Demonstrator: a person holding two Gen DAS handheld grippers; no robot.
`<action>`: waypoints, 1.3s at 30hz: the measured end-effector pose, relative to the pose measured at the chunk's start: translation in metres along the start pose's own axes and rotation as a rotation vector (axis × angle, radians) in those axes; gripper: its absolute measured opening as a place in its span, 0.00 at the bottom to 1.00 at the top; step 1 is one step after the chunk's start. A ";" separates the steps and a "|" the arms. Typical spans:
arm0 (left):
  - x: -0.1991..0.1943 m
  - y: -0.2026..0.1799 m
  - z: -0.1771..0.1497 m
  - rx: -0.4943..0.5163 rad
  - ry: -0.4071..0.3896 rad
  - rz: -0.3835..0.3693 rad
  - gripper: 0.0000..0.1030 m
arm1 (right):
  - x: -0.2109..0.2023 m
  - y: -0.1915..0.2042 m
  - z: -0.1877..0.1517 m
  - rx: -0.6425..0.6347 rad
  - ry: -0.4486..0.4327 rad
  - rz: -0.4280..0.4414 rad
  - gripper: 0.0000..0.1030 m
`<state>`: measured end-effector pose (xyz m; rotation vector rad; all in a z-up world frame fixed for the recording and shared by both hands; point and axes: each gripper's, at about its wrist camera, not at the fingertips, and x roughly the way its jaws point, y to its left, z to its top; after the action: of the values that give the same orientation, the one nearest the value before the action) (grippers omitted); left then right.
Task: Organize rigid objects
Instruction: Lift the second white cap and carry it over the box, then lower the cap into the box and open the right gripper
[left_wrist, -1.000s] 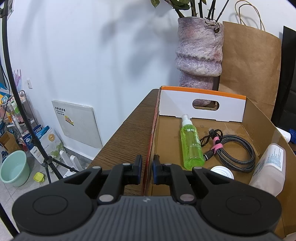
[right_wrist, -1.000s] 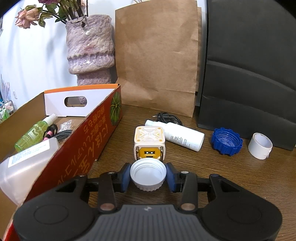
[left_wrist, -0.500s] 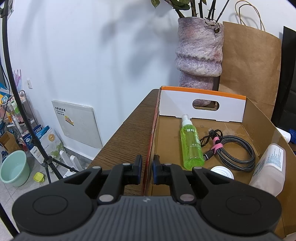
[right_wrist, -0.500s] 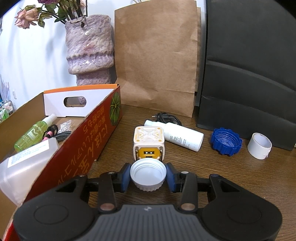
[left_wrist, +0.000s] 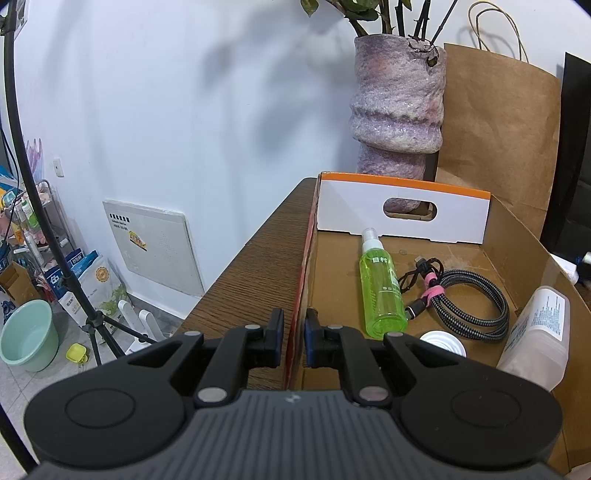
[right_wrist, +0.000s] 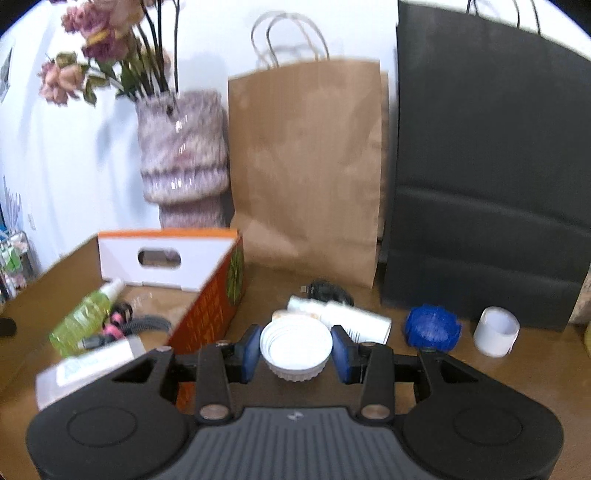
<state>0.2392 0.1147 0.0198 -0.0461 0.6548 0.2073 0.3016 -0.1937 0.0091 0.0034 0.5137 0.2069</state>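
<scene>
My right gripper (right_wrist: 295, 349) is shut on a white ribbed lid (right_wrist: 295, 349) and holds it above the table, right of the cardboard box (right_wrist: 210, 325). My left gripper (left_wrist: 294, 339) is shut on the box's left wall (left_wrist: 301, 280). Inside the box lie a green spray bottle (left_wrist: 380, 288), a coiled braided cable (left_wrist: 469, 299), a clear bottle (left_wrist: 539, 332) and a white lid (left_wrist: 443, 339). On the table right of the box lie a white bottle (right_wrist: 354, 317), a blue cap (right_wrist: 432, 326) and a white ring (right_wrist: 496, 330). The yellow cube (right_wrist: 284, 315) is mostly hidden behind the held lid.
A purple vase (right_wrist: 181, 158) with dried flowers, a brown paper bag (right_wrist: 306, 173) and a black bag (right_wrist: 487, 177) stand along the back of the table. The table's left edge (left_wrist: 236, 266) drops to the floor with a tripod (left_wrist: 55, 236).
My right gripper has lifted with the white lid, so the view is higher and blurred. My left gripper has not moved.
</scene>
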 end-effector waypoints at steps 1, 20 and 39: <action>0.000 0.000 0.000 0.000 0.000 0.000 0.12 | -0.004 0.001 0.003 0.000 -0.014 0.001 0.38; 0.000 0.000 0.000 -0.001 -0.001 0.001 0.12 | -0.036 0.075 0.053 -0.025 -0.130 0.230 0.38; 0.000 0.000 0.000 0.000 -0.001 0.001 0.12 | -0.004 0.136 0.041 -0.094 0.003 0.329 0.38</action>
<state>0.2387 0.1148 0.0198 -0.0459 0.6534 0.2088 0.2916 -0.0594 0.0540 -0.0037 0.5047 0.5530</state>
